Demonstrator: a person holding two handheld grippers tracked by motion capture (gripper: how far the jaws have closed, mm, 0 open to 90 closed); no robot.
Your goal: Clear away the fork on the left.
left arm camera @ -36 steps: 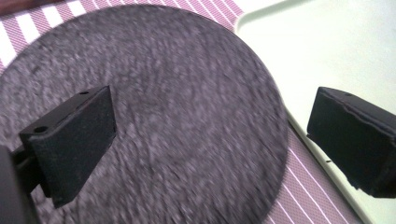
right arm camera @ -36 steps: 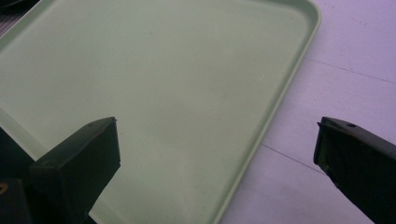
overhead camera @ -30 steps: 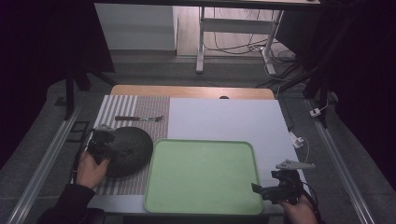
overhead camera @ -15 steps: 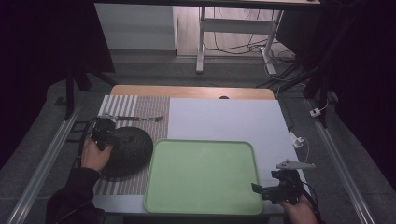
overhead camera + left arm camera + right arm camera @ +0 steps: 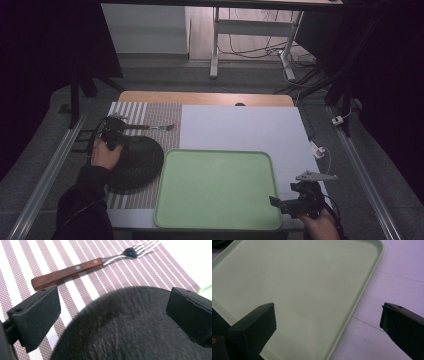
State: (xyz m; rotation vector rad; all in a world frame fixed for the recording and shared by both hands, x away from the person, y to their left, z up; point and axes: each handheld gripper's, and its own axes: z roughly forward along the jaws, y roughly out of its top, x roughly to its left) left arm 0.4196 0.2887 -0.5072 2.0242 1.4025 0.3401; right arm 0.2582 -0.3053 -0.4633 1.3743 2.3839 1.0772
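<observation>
Meanwhile the left gripper [image 5: 114, 131], jaws apart, has moved from the black plate [image 5: 134, 162] toward the fork [image 5: 150, 127].

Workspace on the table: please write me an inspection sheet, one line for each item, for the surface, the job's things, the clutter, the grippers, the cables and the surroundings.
Surface: white table top; striped placemat at its left.
Job's things: black round plate on the placemat, beside the green tray, which holds nothing; fork with wooden handle lies beyond the plate.
Clutter: nothing seen.
Grippers: left hand-held gripper open, jaws apart above the plate's far edge; right hand-held gripper open, over the tray's corner, holding nothing.
Cables: white cable at the table's right edge; more on the floor behind.
Surroundings: dark room, grey floor, metal rails at both sides.
</observation>
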